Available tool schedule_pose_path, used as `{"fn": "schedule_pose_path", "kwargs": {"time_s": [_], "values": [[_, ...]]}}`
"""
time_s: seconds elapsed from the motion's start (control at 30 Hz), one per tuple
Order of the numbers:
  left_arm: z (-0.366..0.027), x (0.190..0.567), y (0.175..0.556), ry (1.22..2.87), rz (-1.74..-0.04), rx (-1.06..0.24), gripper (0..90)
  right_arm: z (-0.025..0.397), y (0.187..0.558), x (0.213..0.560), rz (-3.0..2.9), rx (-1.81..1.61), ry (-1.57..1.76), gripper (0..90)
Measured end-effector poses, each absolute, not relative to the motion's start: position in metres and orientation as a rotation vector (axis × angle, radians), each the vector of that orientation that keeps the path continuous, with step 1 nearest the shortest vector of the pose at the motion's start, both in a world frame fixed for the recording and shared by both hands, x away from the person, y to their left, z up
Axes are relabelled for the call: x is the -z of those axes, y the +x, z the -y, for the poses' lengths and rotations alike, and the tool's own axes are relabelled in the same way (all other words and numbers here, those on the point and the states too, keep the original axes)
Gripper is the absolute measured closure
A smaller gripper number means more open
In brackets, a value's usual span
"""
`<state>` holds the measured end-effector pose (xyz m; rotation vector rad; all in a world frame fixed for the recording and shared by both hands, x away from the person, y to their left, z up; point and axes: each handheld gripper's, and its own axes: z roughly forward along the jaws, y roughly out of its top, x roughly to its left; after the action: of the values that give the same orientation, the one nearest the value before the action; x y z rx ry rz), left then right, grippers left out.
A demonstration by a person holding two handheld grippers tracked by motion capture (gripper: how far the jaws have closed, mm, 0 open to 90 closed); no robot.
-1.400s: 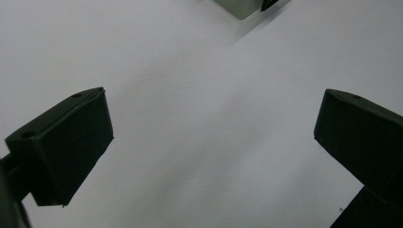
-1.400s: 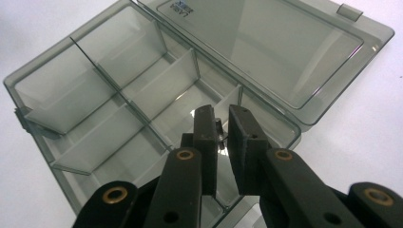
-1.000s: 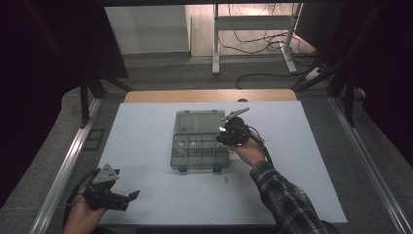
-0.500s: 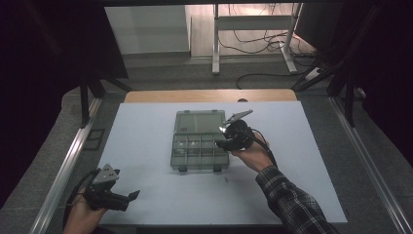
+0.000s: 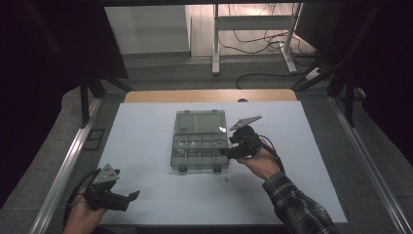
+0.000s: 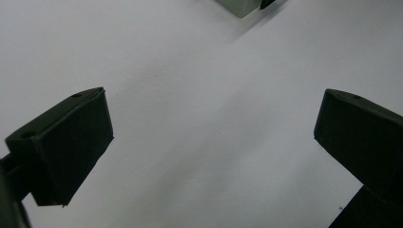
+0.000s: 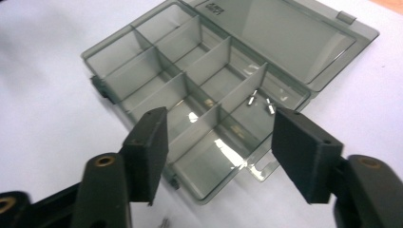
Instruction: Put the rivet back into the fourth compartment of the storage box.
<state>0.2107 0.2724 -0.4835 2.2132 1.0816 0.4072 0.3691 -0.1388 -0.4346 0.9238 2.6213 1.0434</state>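
Observation:
A clear grey compartment box (image 5: 199, 152) lies open mid-table, its lid (image 5: 200, 122) folded flat behind it. In the right gripper view the box (image 7: 142, 71) has several divided cells; two small metal screws (image 7: 252, 99) lie in one cell near the hinge. My right gripper (image 5: 230, 148) hovers at the box's right front corner, open, with nothing between its jaws (image 7: 218, 156). My left gripper (image 5: 127, 199) rests open near the table's front left corner, over bare white surface (image 6: 214, 137).
The white tabletop (image 5: 146, 146) lies wide around the box. A tiny loose screw (image 5: 225, 179) sits on it just in front of the box. A wooden strip (image 5: 209, 95) runs along the far edge, with metal rails (image 5: 73, 151) at both sides. A box corner (image 6: 237, 5) shows far off.
My right gripper has drawn back a little toward the person, from over the box's right side to its right front corner. The left gripper has stayed put.

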Motion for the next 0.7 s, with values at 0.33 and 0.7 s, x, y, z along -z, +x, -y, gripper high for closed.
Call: {"fn": "schedule_pose_path", "kwargs": {"time_s": [0.33, 0.7], "values": [[-0.272, 0.483, 0.211, 2.215, -1.082, -0.408, 0.0, 0.148, 0.355, 0.432, -2.609, -1.093, 0.91, 5.4], [-0.272, 0.484, 0.211, 2.217, -1.081, -0.407, 0.0, 0.155, 0.339, 0.44, -2.657, -1.082, 0.844, 0.0]]}}
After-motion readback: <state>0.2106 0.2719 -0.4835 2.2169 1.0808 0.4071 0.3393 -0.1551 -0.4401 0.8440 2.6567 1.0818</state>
